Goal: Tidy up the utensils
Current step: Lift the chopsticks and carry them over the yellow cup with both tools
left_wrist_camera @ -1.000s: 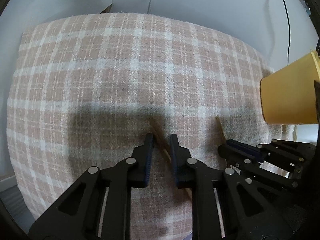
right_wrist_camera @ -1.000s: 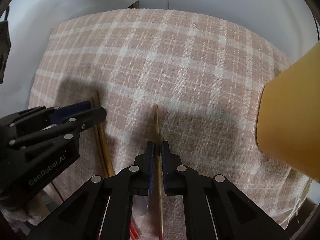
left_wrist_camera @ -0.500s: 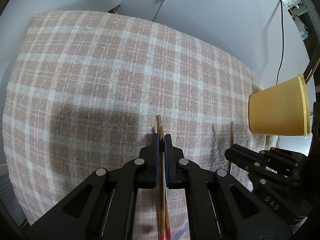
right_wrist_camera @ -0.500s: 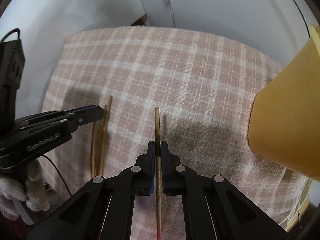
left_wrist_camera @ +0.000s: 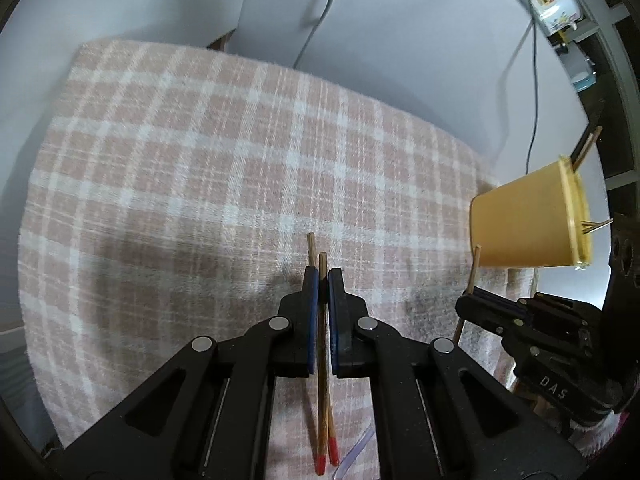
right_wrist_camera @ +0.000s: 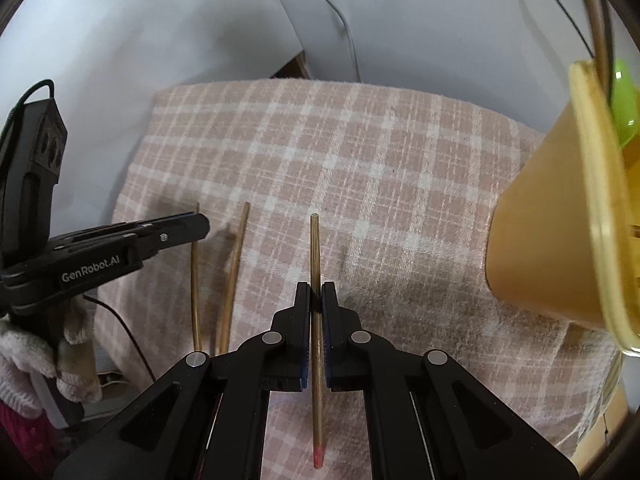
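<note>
My left gripper (left_wrist_camera: 323, 276) is shut on two wooden chopsticks (left_wrist_camera: 321, 360) with red ends, held above the checked pink cloth (left_wrist_camera: 200, 184). In the right wrist view the same pair (right_wrist_camera: 228, 280) hangs from the left gripper (right_wrist_camera: 196, 226). My right gripper (right_wrist_camera: 316, 292) is shut on a single chopstick (right_wrist_camera: 316, 360) with a red end; it also shows in the left wrist view (left_wrist_camera: 472, 276). A yellow cup (left_wrist_camera: 524, 224) stands at the right, close by in the right wrist view (right_wrist_camera: 560, 220), with a green utensil (right_wrist_camera: 622, 100) and sticks inside.
White walls rise behind the cloth-covered table. Cables (left_wrist_camera: 532, 112) hang on the wall at the right. The cloth's far edge (right_wrist_camera: 320, 82) lies near the wall.
Both grippers have risen off the cloth with their chopsticks. The left gripper closed on its pair a second ago. The cup now looks lower and its rim and contents show.
</note>
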Demonstrator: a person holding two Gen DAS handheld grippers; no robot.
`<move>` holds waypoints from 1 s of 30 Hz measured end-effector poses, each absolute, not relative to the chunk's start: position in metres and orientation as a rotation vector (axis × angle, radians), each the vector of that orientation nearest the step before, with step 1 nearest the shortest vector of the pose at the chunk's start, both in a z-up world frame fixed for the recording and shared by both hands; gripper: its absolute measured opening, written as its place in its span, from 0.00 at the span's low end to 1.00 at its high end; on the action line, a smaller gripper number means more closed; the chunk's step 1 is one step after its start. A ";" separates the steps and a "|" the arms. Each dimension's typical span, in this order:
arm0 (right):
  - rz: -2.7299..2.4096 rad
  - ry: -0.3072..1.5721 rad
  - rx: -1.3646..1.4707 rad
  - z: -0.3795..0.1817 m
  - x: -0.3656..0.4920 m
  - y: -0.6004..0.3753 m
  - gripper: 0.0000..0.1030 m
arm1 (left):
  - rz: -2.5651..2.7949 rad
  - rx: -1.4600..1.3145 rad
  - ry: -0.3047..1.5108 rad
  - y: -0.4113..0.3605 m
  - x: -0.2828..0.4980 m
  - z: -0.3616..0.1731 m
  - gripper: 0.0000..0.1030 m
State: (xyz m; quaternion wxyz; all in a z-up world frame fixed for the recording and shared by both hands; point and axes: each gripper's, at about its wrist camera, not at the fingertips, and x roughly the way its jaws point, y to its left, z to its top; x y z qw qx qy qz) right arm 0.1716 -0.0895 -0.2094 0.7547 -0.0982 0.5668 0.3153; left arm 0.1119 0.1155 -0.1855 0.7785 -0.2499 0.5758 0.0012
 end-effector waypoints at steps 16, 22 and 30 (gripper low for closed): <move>0.704 1.114 -0.050 -0.150 0.149 -0.158 0.04 | -0.056 -0.494 1.071 0.101 0.089 -0.099 0.02; 0.680 1.054 -0.003 -0.128 0.139 -0.186 0.04 | -0.089 -0.481 1.030 0.087 0.087 -0.078 0.02; 0.635 0.974 0.104 -0.098 0.131 -0.232 0.04 | -0.155 -0.484 0.966 0.068 0.090 -0.046 0.02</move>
